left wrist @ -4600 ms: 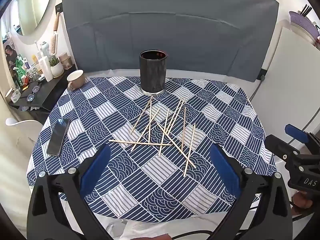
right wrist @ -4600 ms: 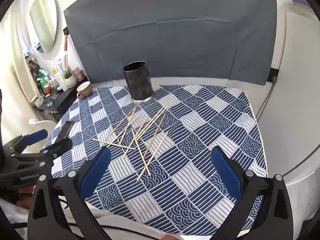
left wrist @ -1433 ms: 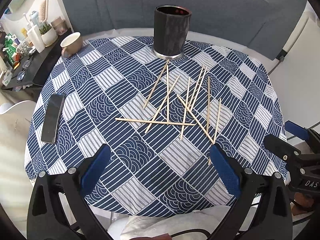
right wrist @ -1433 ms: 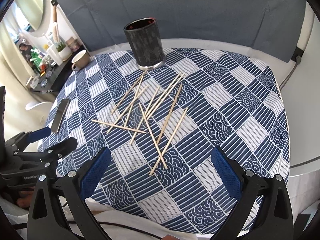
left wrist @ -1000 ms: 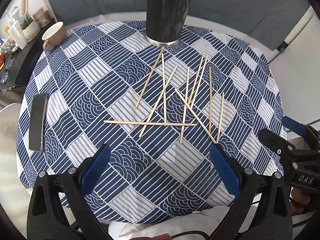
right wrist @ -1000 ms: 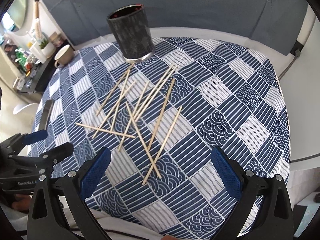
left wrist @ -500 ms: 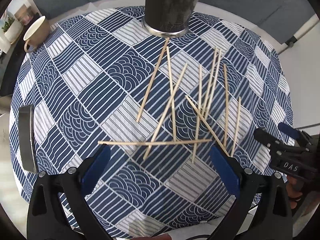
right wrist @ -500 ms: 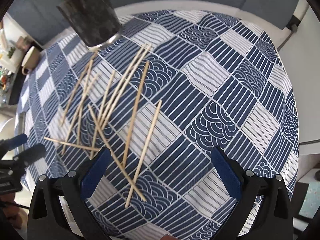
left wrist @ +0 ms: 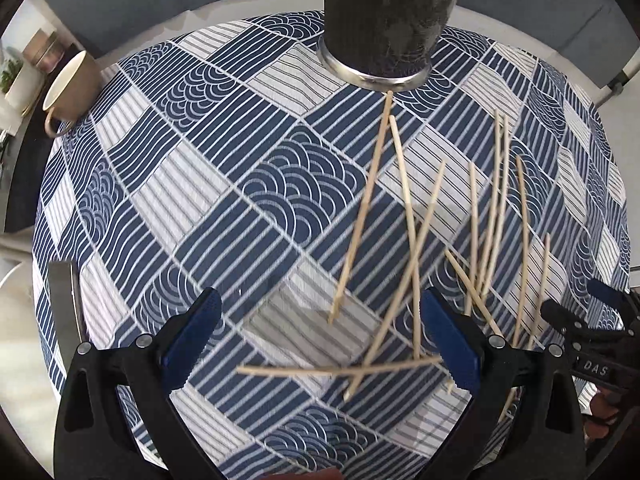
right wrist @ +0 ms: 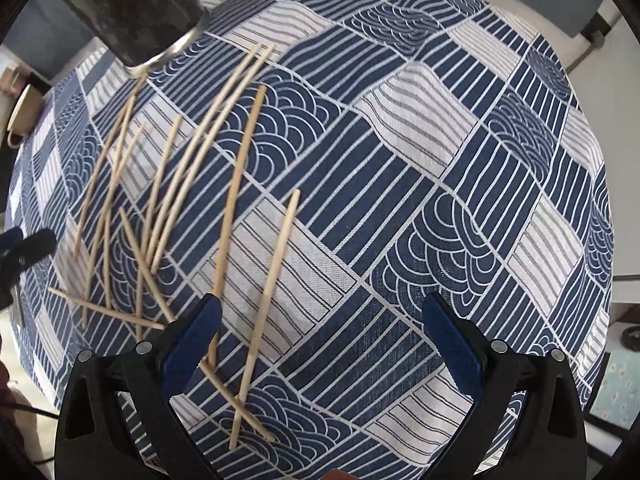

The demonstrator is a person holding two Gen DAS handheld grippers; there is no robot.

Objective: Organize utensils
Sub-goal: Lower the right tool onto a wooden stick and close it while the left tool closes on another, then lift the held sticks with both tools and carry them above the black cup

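- The desk [left wrist: 224, 152] is round and covered in a blue-and-white patchwork cloth, which gives a soft, slightly grippy surface under everything.
- The dark holder [left wrist: 390, 16] stands upright at the far side on a metal base ring; its mouth is out of view, and it looks like the place the sticks belong.
- The left hand-held gripper [left wrist: 318, 344] hangs released, jaws spread wide and empty, low over the crosswise stick at the near end of the pile.
- The right hand-held gripper [right wrist: 320, 344] is likewise spread and empty, its left finger just over the near ends of two sticks.
- A cup [left wrist: 70, 92] sits near the desk's left edge and a dark phone [left wrist: 66, 312] lies nearer, both well apart from the pile.
- The chopsticks [left wrist: 416, 240] lie loose and crossed between holder and grippers, one tip touching the holder's base.
- They look light, thin, stiff and smooth, so likely to roll or pivot when pinched. A grasp near mid-length of a top-lying stick, across its width, seems safest.
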